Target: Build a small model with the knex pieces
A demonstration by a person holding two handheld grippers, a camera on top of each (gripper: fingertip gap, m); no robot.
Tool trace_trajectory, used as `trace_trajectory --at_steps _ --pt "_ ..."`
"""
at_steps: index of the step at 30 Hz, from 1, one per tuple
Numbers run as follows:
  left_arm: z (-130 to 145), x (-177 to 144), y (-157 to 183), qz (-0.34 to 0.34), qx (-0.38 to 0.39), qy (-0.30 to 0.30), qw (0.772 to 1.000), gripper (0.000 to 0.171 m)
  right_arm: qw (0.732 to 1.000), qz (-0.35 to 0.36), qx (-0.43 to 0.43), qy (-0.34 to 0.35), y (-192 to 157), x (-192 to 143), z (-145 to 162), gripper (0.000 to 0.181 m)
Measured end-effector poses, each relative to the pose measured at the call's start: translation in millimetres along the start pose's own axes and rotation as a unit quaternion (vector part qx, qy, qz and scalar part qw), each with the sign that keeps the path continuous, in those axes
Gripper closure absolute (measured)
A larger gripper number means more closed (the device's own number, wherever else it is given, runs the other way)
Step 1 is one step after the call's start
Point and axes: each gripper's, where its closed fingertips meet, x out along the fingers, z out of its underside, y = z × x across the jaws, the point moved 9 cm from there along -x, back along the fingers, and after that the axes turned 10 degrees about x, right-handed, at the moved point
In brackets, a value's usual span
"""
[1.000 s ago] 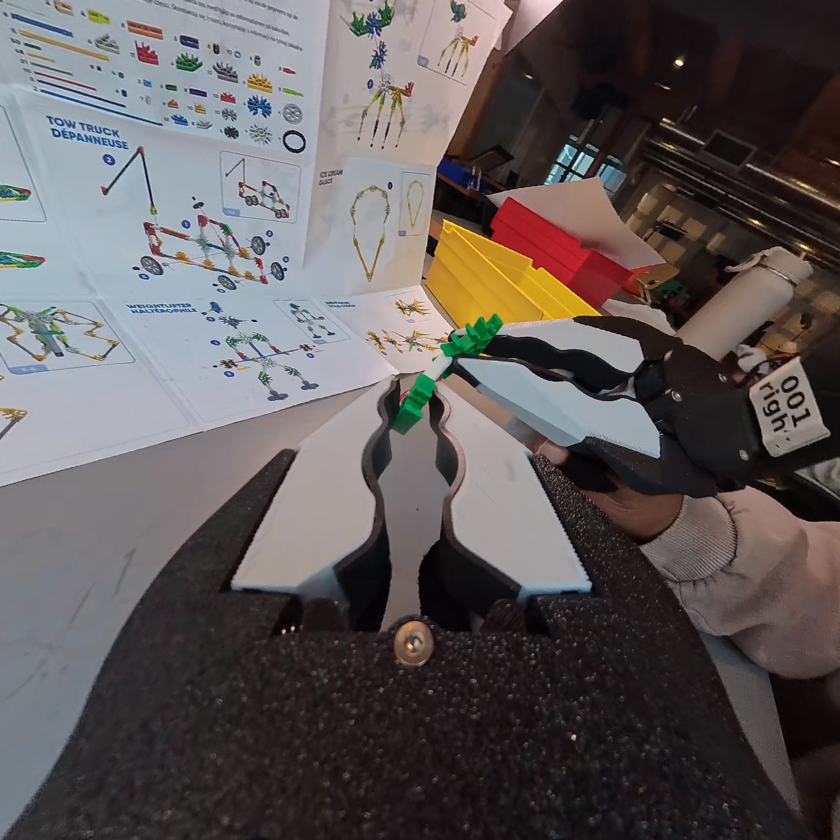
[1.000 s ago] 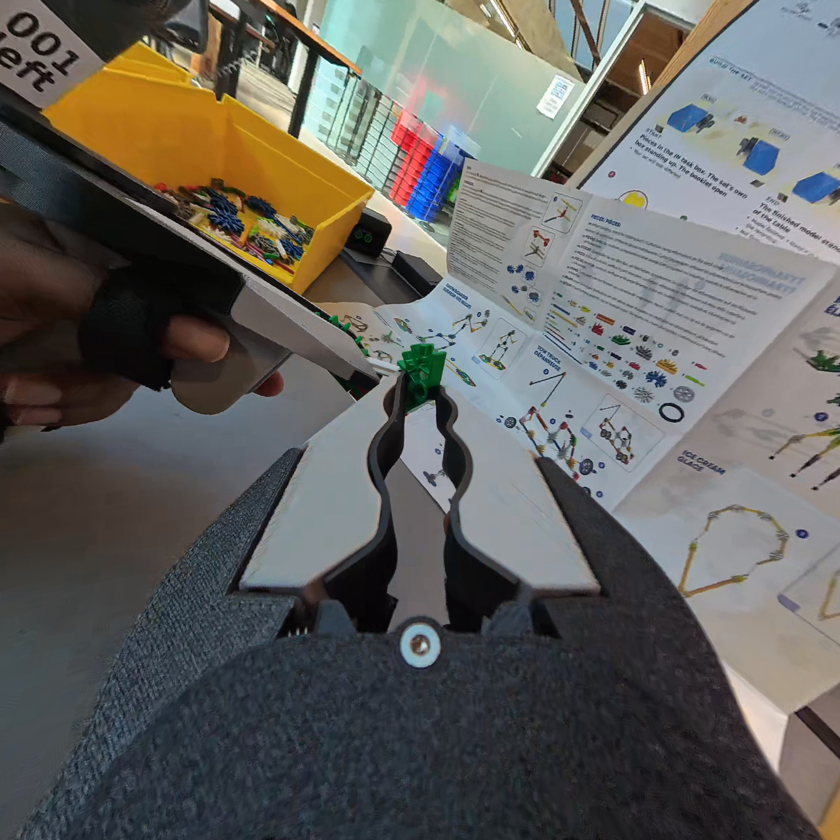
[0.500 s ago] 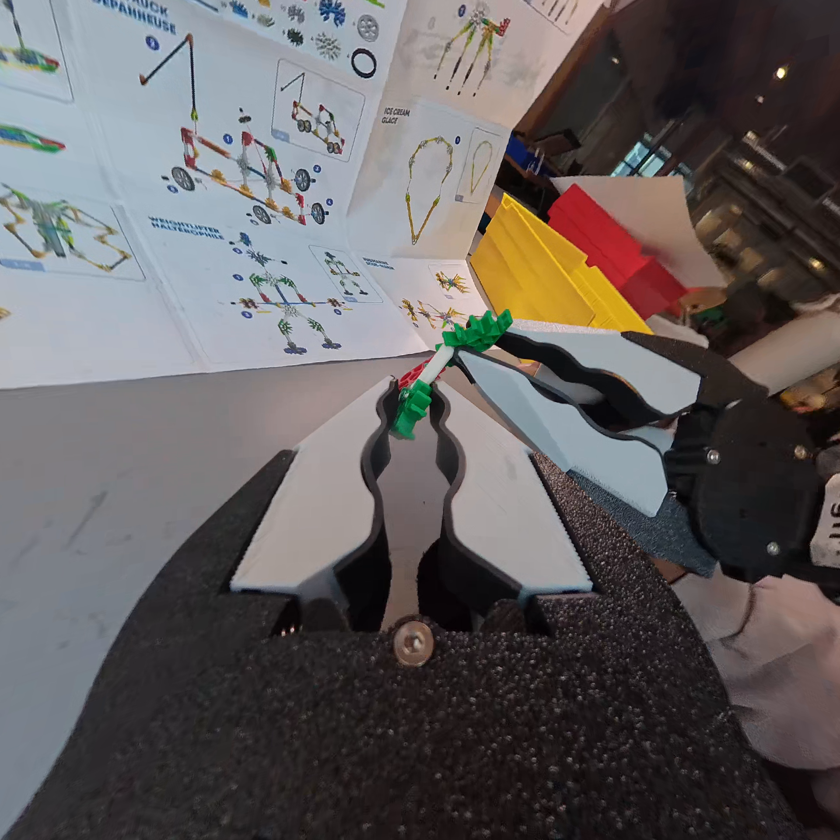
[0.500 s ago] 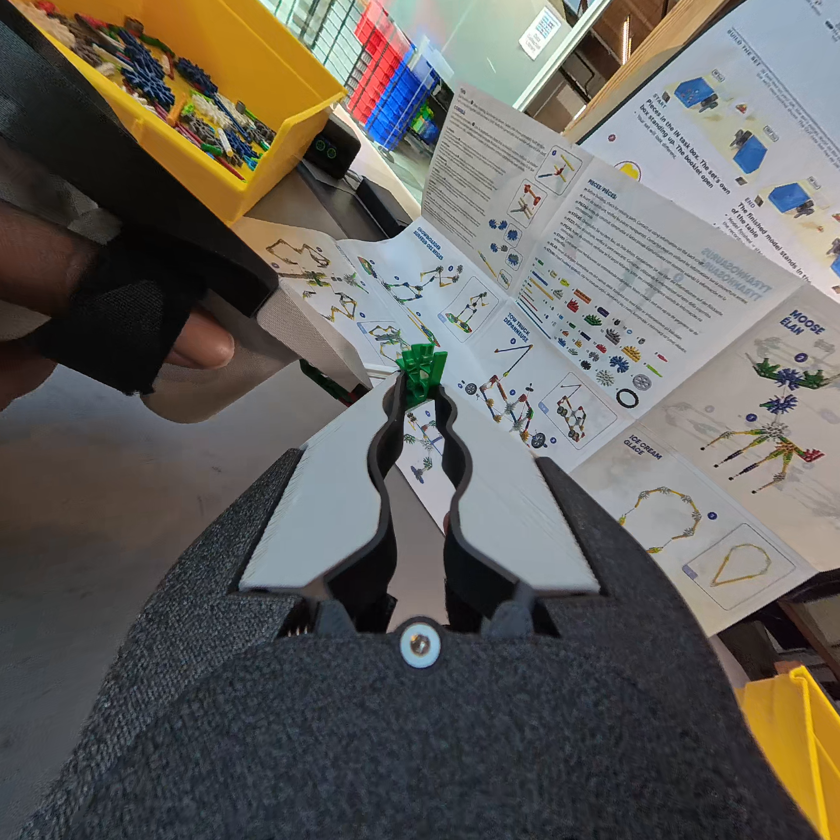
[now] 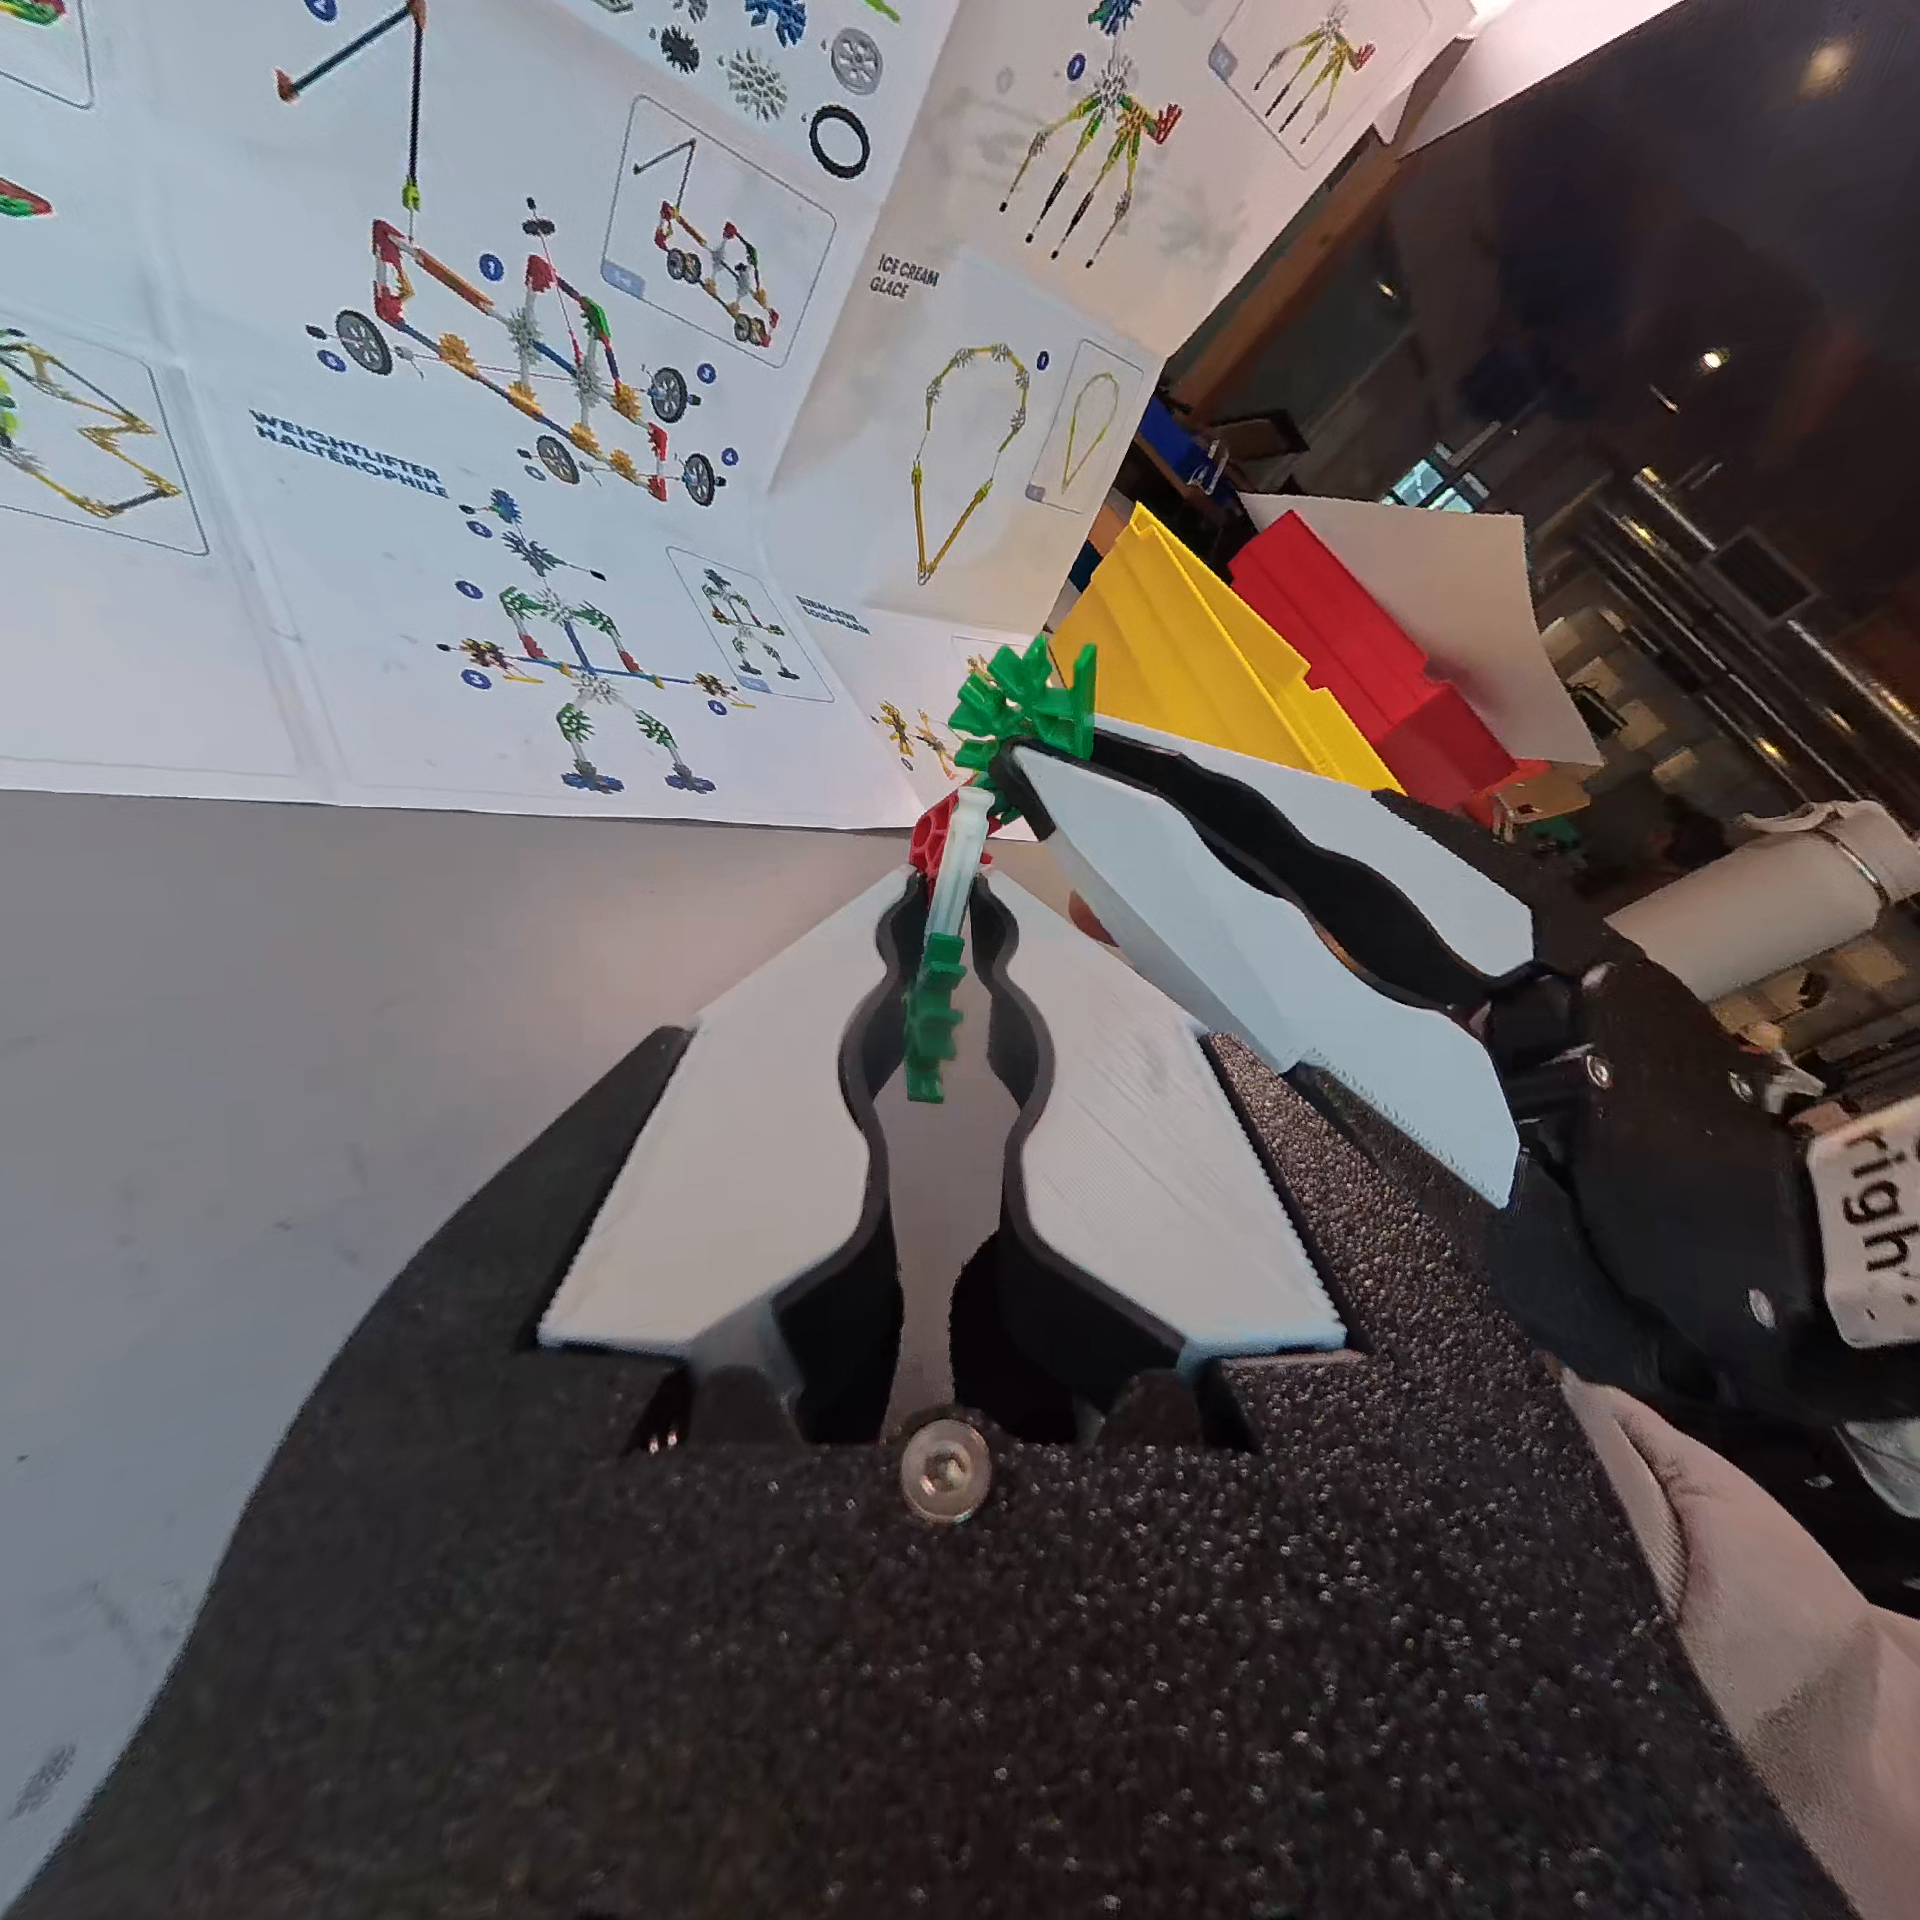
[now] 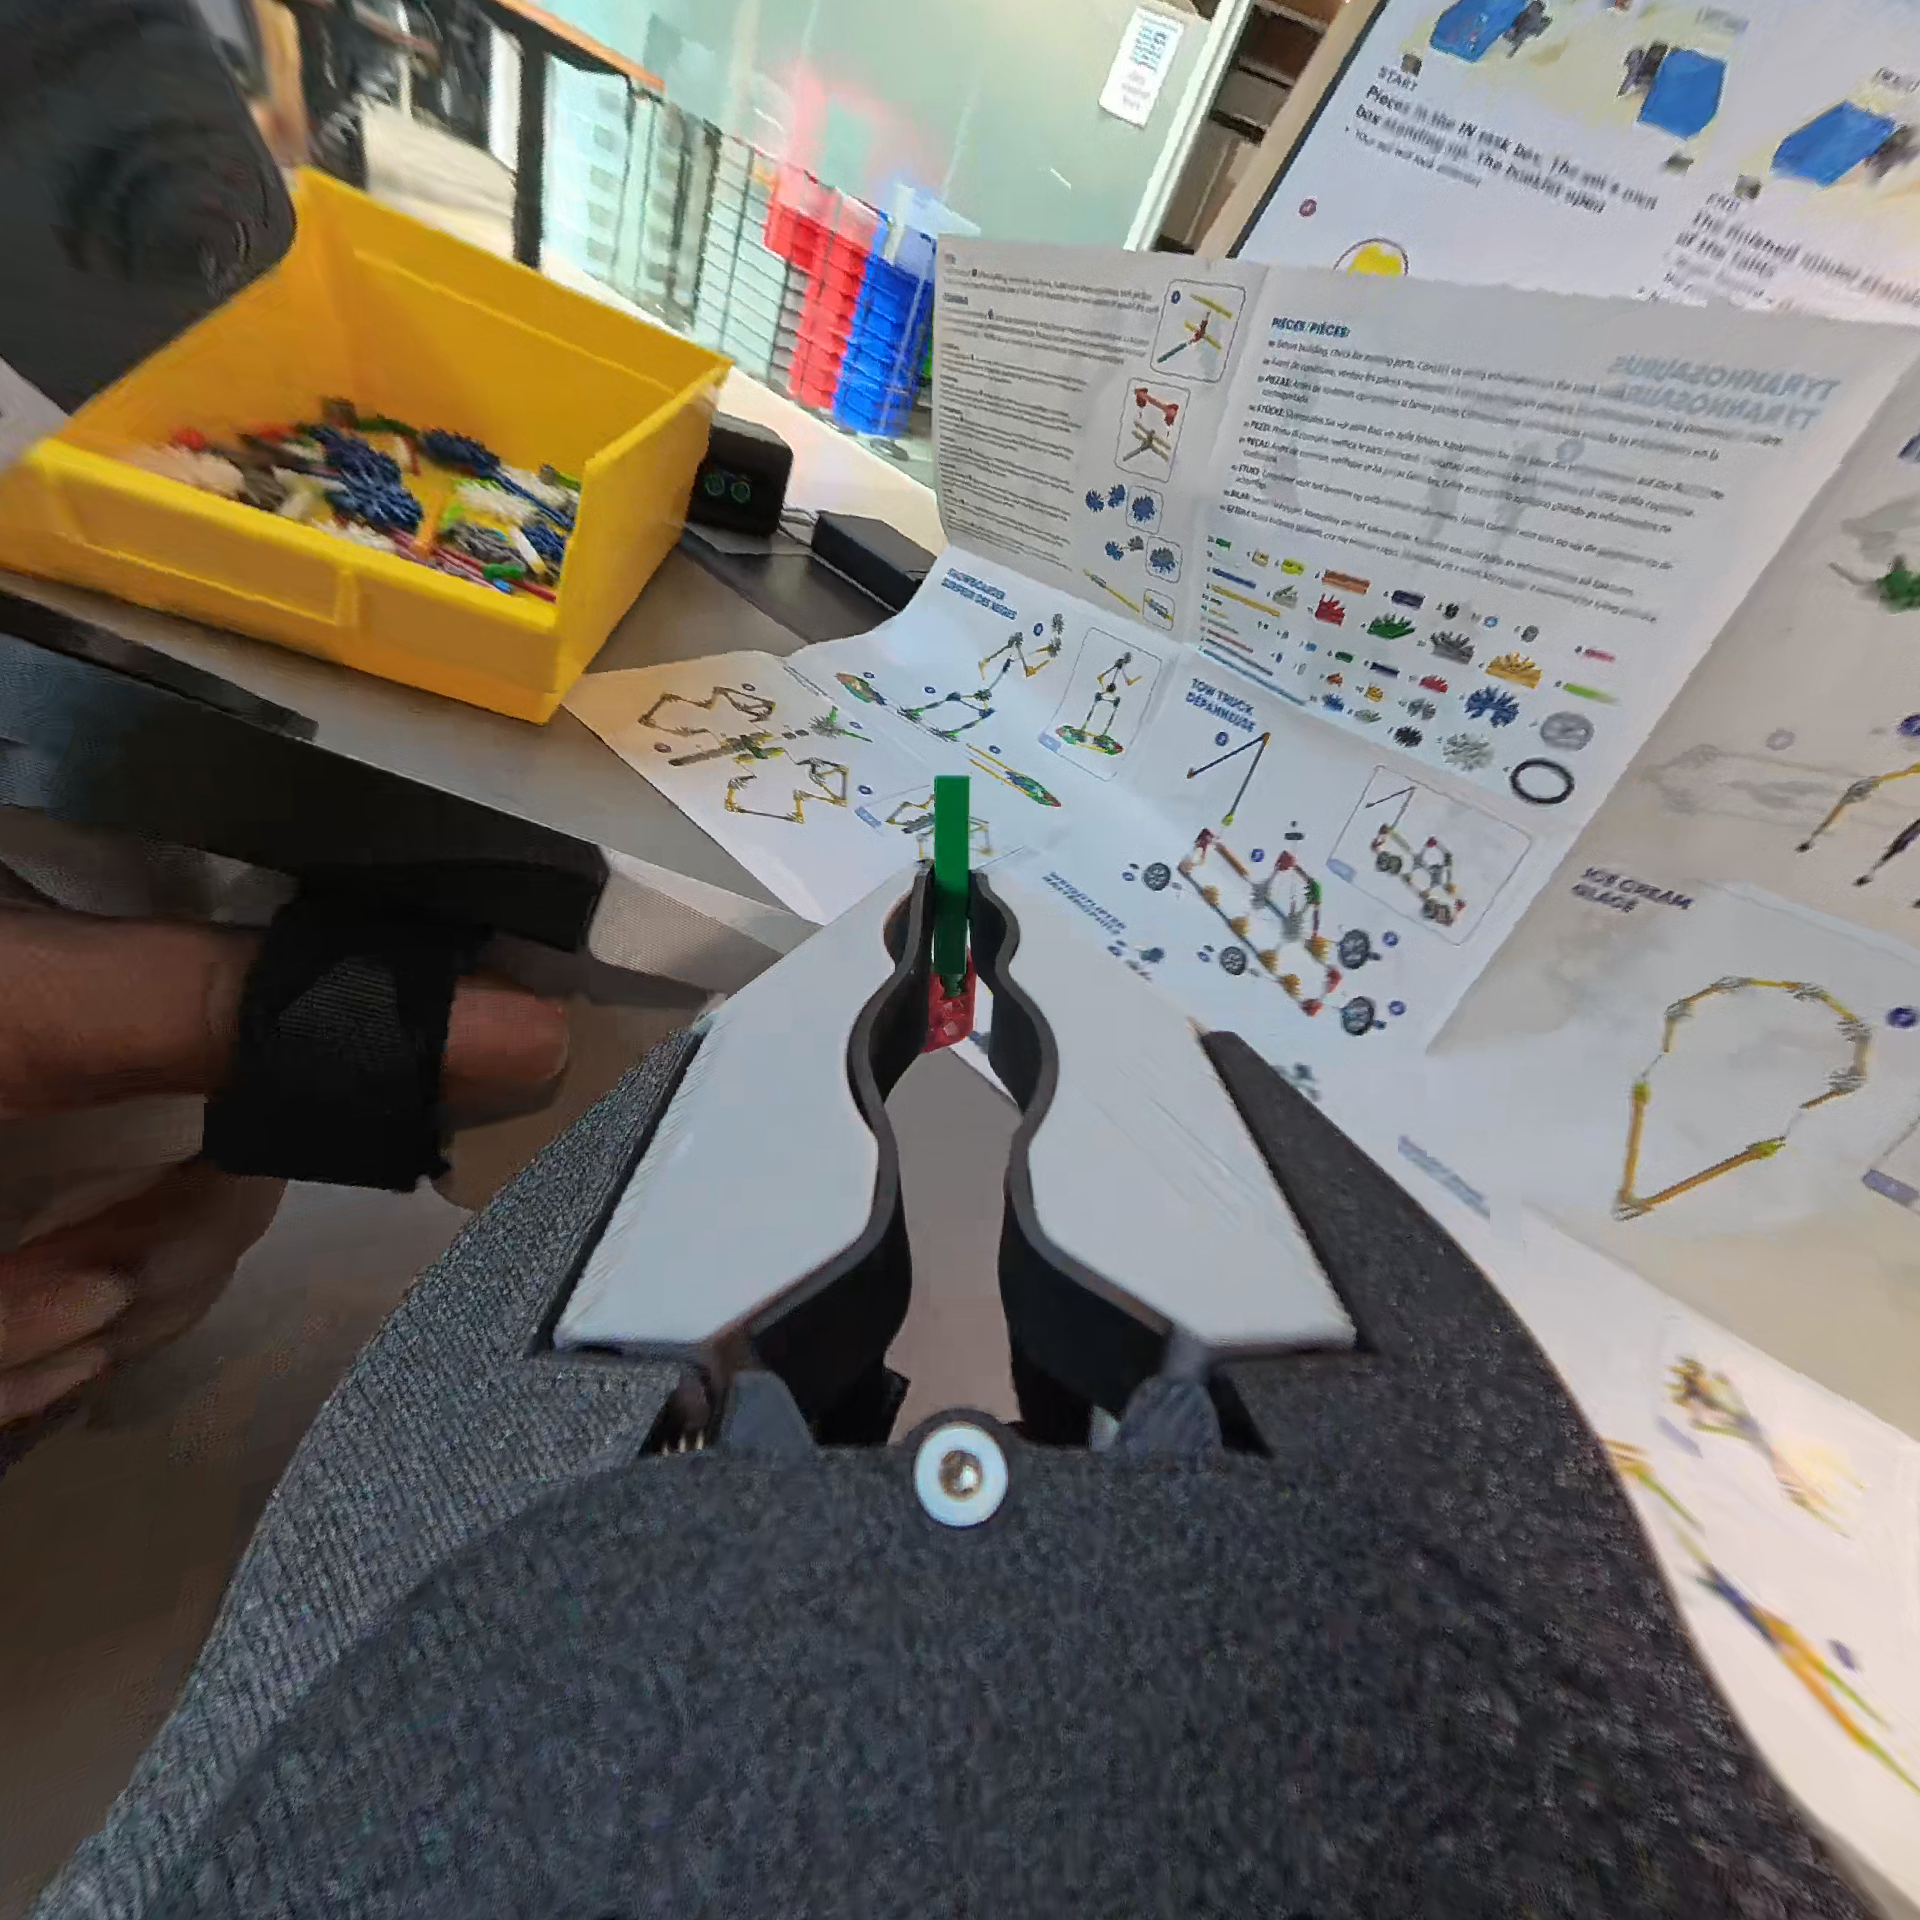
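Your grey tabletop [image 5: 312, 1039] carries the big unfolded white instruction sheet [image 5: 468, 364], propped up at the back. Beside it sits the yellow plastic bin of mixed building pieces [image 6: 416, 343], well apart from both tools. More yellow and red bins [image 5: 1299, 644] stand stacked farther off.

Your left gripper [image 5: 948, 883] is closed on the small white plastic rod [image 5: 951, 878], pinching it near the tips. The green toothed connector [image 5: 930, 1023] on the rod's near end hangs back between the fingers, not clamped by them. A red connector piece [image 5: 930, 831] shows at the tips.

Your right gripper [image 6: 951, 883] comes in from the right and is closed on the green fan-shaped connector [image 5: 1023, 707] at the rod's far end. In its own view that piece shows edge-on as a green strip, the red piece just behind it.

The rod's long axis runs almost along your left fingers, pointing away and slightly right. So the two tool tips nearly touch, the right tips just beyond the left
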Motion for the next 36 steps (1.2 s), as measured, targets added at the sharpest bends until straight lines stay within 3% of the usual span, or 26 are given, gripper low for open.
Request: trace_trajectory --at_steps 4,8,13,16,24,27,32,36 --pt "-1.1 -6.1 -4.0 0.056 -0.061 -0.018 0.996 0.164 0.982 -0.105 0.156 -0.009 19.6 -2.3 3.1 0.177" --pt "-14.8 -19.8 -8.2 0.119 -0.083 -0.023 0.989 0.163 0.932 -0.219 0.288 -0.031 32.6 -6.1 -0.2 0.176" --pt "-36.2 -31.5 4.0 0.159 0.041 -0.07 0.984 0.143 0.897 -0.267 0.35 -0.026 38.7 -11.3 -13.4 0.177" --pt "-41.8 -30.4 11.9 0.177 0.072 -0.078 0.979 0.139 0.886 -0.281 0.367 -0.023 38.6 -10.3 -17.0 0.177" --pt "-32.1 -23.8 5.1 0.172 0.12 -0.09 0.974 0.148 0.852 -0.329 0.405 -0.045 35.4 -8.3 -8.1 0.176" --pt "-25.0 -26.6 7.5 0.156 0.183 -0.073 0.968 0.151 0.831 -0.347 0.433 -0.046 33.0 -6.5 0.4 0.177" --pt "-21.3 -32.6 14.6 0.082 0.324 -0.025 0.942 0.154 0.735 -0.389 0.555 -0.012 27.8 -2.8 11.2 0.174" --pt "-20.8 -34.1 23.6 0.048 0.377 0.028 0.925 0.153 0.696 -0.408 0.591 0.02 26.7 -4.2 7.2 0.175"
